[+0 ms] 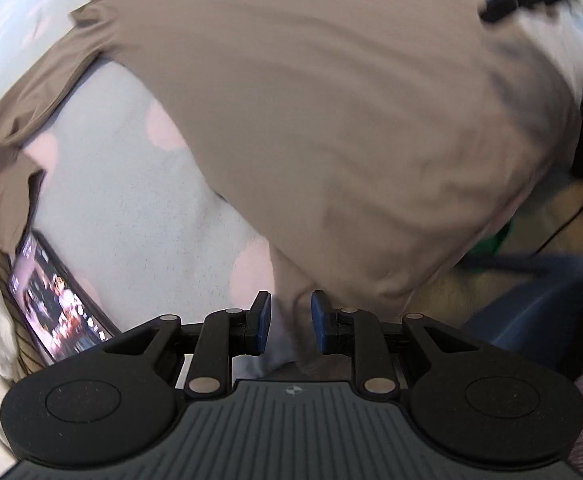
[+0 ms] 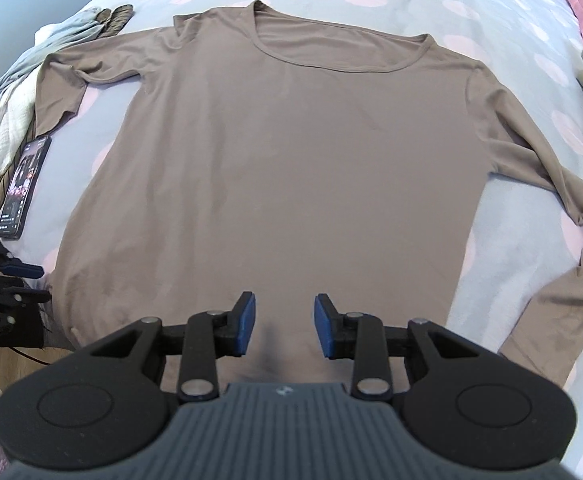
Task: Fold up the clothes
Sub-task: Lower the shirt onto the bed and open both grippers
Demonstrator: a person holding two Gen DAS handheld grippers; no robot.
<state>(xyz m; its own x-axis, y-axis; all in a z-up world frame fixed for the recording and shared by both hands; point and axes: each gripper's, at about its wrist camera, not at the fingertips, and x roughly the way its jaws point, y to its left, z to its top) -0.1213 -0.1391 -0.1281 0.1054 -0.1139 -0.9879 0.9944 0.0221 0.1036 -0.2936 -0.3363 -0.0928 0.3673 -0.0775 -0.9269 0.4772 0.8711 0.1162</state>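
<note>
while the taupe long-sleeved shirt [image 2: 291, 152] lies spread flat on the dotted bedsheet [image 2: 511, 248], neckline far and hem near, the left gripper [image 1: 290, 318] sits at the hem's near-left corner, fingers spread with cloth between them, unpinched. the right gripper [image 2: 284, 326] hovers spread over the near hem. i judge this a flattening or gripping stage; folding calls for both closing on cloth.

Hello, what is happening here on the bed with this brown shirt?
A person holding two tongs is starting to fold a brown long-sleeved shirt spread flat on a dotted bedsheet. The right tongs hover open over the bottom hem. The left tongs are open around the shirt's lower left corner, not yet clamped. A phone lies beside the left sleeve. No fold is made yet.
</note>
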